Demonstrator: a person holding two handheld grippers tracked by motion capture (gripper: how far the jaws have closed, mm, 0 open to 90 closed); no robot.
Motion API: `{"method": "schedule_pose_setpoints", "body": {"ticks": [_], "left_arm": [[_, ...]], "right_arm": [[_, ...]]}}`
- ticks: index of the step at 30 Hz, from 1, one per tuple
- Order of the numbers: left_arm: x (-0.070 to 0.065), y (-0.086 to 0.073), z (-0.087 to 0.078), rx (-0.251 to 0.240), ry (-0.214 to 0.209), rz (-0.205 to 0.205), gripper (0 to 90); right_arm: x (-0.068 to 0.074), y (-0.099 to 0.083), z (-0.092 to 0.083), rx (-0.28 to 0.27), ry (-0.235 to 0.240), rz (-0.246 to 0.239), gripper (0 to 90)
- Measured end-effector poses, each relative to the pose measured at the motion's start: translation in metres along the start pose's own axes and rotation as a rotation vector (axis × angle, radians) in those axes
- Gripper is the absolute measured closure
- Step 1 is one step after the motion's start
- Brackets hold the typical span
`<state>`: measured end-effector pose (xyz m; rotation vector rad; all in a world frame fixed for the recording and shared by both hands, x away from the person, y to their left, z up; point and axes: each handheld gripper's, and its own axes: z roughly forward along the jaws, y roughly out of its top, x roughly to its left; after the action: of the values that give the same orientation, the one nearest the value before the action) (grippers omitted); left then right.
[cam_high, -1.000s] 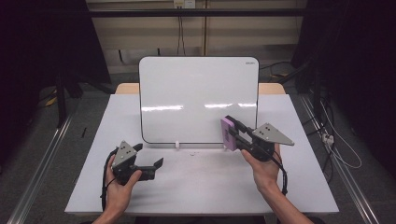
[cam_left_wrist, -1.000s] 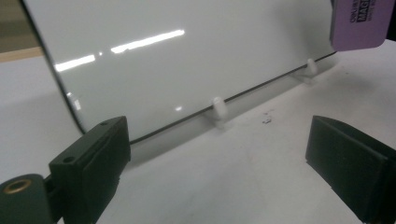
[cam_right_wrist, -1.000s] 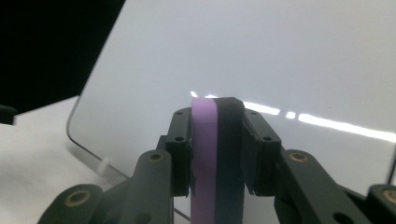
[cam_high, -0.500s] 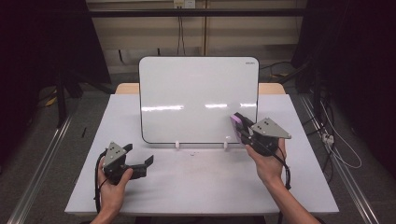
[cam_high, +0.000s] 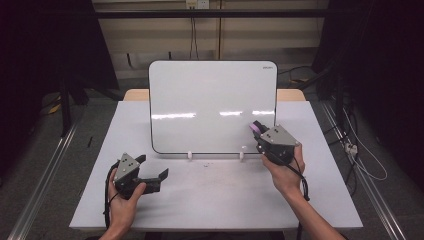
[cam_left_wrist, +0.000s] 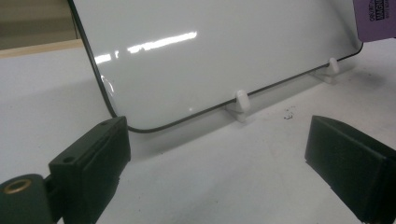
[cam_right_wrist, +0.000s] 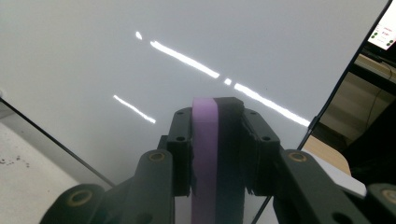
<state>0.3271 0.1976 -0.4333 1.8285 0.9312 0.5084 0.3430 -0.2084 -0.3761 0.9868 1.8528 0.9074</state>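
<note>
Eraser (cam_right_wrist: 205, 154): purple, pinched in the right gripper (cam_high: 261, 134) jaws, at the whiteboard (cam_high: 212, 105) lower right corner.
Left gripper (cam_high: 152, 175): jaws spread, empty, near the desk (cam_high: 225, 200) front left.

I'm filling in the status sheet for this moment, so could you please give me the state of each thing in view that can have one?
Whiteboard: upright in its two white clips, wiped clean, leaning slightly back.
Purple eraser: clamped between the right gripper's jaws, at the board's lower right corner.
Right gripper: shut on the eraser.
Left gripper: open, empty, low over the table in front of the board.
Table: a few dark specks near the clips.
</note>
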Motion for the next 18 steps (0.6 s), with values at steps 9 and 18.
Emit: {"method": "schedule_pose_setpoints", "body": {"ticks": [9, 18], "left_arm": [[0.001, -0.001, 0.002, 0.011, 0.001, 0.005, 6.6], [0.003, -0.002, 0.002, 0.011, 0.004, 0.01, 6.6]], "right_arm": [[0.014, -0.001, 0.015, 0.104, -0.061, -0.137, 68.4], [0.02, -0.003, 0.029, 0.125, -0.051, -0.172, 68.3]]}}
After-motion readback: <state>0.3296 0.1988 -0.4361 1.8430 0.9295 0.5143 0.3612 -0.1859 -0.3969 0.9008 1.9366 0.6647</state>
